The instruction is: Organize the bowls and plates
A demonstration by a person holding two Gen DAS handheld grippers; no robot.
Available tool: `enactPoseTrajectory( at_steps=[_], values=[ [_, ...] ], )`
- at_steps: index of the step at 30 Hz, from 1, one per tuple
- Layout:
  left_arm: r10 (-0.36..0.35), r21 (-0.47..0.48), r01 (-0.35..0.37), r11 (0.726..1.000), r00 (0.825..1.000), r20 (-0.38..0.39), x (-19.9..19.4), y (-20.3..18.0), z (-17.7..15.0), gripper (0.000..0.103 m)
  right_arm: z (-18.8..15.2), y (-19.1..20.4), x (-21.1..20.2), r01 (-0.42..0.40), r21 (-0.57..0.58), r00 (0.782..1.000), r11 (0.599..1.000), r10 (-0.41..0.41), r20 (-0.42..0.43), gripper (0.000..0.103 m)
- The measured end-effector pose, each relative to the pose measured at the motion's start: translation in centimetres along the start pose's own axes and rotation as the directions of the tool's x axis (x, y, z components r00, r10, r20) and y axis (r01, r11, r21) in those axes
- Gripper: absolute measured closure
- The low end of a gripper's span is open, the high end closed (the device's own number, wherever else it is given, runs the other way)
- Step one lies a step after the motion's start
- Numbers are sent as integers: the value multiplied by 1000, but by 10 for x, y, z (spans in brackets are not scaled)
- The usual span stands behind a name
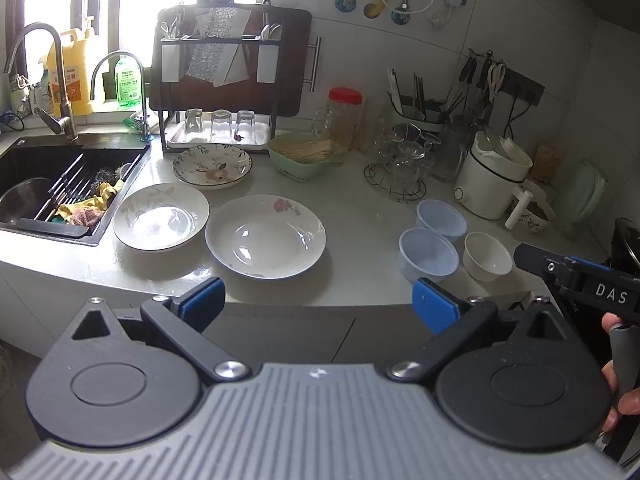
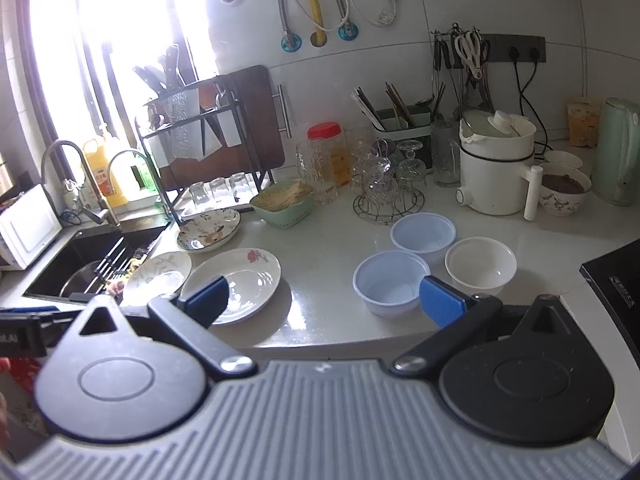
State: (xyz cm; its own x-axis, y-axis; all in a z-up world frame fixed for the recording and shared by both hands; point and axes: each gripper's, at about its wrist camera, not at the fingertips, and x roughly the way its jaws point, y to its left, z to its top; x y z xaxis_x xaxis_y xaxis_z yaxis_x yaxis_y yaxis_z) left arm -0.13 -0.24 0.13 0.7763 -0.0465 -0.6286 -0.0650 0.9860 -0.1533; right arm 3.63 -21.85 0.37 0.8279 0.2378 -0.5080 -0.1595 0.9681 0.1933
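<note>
Near the front edge of the table [image 1: 360, 216] we count three plates and three small bowls. Closest to the sink [image 1: 48, 184] at the table's left edge lies the leaf-patterned plate [image 1: 160, 216]; just beside it, toward the middle of the front edge, sits the white plate with a pink flower [image 1: 266, 236]. Behind these two, further toward the back edge, rests the dark-leaf floral plate [image 1: 212, 166], in front of the dish rack [image 1: 216, 80] that shelters three upturned glasses [image 1: 218, 124].

Toward the front right we see the bowls clustered together: two pale blue bowls [image 2: 390, 282], one behind the other and nearly touching, and one white bowl [image 2: 480, 264] just beside them on the right.

We hold the left hand-held gripper [image 1: 318, 304] released, its jaws spread wide with nothing between them, hanging off the front edge before the flowered plate. Our right hand-held gripper [image 2: 324, 300] is likewise released and empty, poised over the front edge between that plate and the nearer blue bowl.
</note>
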Motion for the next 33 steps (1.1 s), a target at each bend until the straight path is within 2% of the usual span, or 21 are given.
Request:
enactPoseTrajectory(
  at_steps=[11,18,33],
  values=[
    [45,-13,-45,999,999,6,1,7,4,2,6,2,9,-4,-2,1000,1000,4,13,0],
    [85,-80,-84,993,996,14,1,27,5,2,10,2,9,-2,-25,1000,1000,2,19,0],
    [66,-74,-67,995,998,-4,19,26,11,2,6,-1,20,14,-14,1000,1000,-14,-17,0]
  ],
)
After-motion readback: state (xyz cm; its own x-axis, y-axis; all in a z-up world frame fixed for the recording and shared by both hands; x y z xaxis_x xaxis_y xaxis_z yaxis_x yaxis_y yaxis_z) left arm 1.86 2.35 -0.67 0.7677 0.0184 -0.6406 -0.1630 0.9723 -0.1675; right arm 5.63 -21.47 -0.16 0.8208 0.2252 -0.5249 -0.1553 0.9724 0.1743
